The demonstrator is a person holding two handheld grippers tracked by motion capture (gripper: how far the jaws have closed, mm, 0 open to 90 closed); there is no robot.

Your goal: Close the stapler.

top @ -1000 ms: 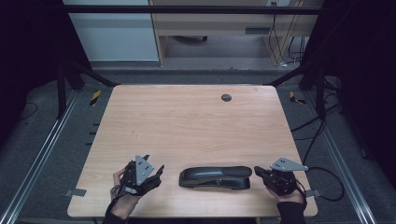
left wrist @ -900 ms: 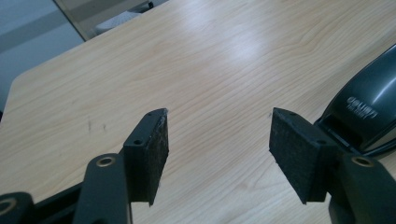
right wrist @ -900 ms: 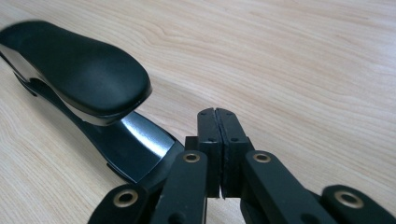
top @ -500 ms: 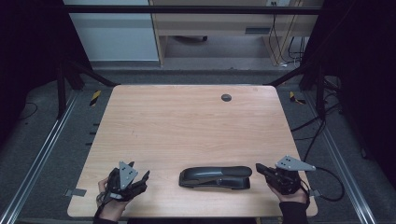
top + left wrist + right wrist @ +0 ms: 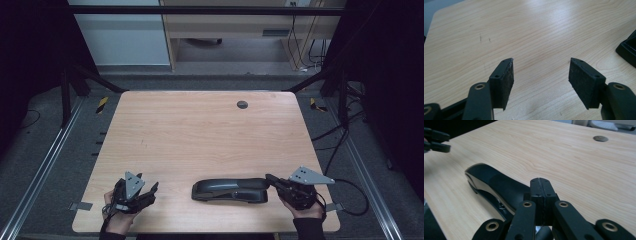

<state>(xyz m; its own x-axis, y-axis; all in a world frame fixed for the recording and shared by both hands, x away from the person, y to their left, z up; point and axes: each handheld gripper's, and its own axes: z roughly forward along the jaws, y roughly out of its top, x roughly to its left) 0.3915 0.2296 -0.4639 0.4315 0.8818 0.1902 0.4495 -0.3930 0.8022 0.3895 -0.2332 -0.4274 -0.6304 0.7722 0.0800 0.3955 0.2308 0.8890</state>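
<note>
A long black stapler (image 5: 230, 190) lies flat near the table's front edge, lengthwise left to right. My right gripper (image 5: 270, 179) sits at its right end with the jaws shut and nothing between the pads. In the right gripper view the closed tips (image 5: 540, 185) hover just over the stapler's (image 5: 494, 185) near end; whether they touch it is unclear. My left gripper (image 5: 153, 190) rests at the front left, a short way left of the stapler and apart from it. Its jaws stand open over bare wood (image 5: 540, 75), and the stapler's corner (image 5: 627, 50) shows at the right edge.
The wooden table (image 5: 200, 130) has a round dark grommet (image 5: 242, 104) at the back, right of centre. The right gripper's cable (image 5: 350, 197) loops off the table's right edge. Metal frame rails run along both sides, and a desk stands beyond the far edge.
My left gripper has moved left and nearer the front edge, away from the stapler. The right gripper has lifted slightly at the stapler's right end, jaws still shut.
</note>
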